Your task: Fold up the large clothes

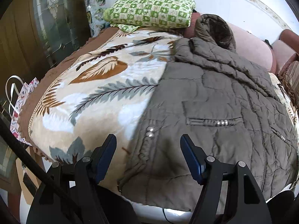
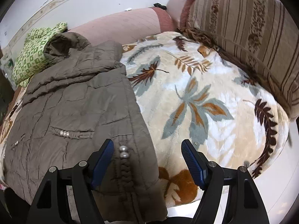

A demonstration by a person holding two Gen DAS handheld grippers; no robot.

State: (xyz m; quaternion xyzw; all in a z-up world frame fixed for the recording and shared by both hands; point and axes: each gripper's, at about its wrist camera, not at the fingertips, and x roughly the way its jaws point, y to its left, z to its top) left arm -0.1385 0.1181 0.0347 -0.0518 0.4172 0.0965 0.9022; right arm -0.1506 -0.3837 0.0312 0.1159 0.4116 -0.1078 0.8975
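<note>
- Lying spread on the leaf-print blanket (image 1: 97,85) of a bed — a brown quilted jacket (image 1: 214,112), front side up.
- Running lengthways away from both cameras: hem hanging over the near edge of the bed, hood (image 1: 214,29) at the far end, pointing toward the pink headboard (image 2: 121,26).
- Showing a zip line down the middle and braided pocket trims with pearl beads (image 2: 64,133).
- Lying folded across the upper chest — what looks like a sleeve (image 1: 224,63).
- Sitting beyond the hood, a folded green-checked cloth (image 1: 153,7).
- Hovering over the jacket's hem, near its side edge by the bare blanket: the left hand-held gripper (image 1: 148,158), blue pads spread, nothing between them.
- Hovering over the opposite side edge: the right hand-held gripper (image 2: 147,158), pads spread wide, straddling jacket edge and blanket, gripping nothing.
- Leaning at the blanket's far right side, a striped cushion (image 2: 243,28).
</note>
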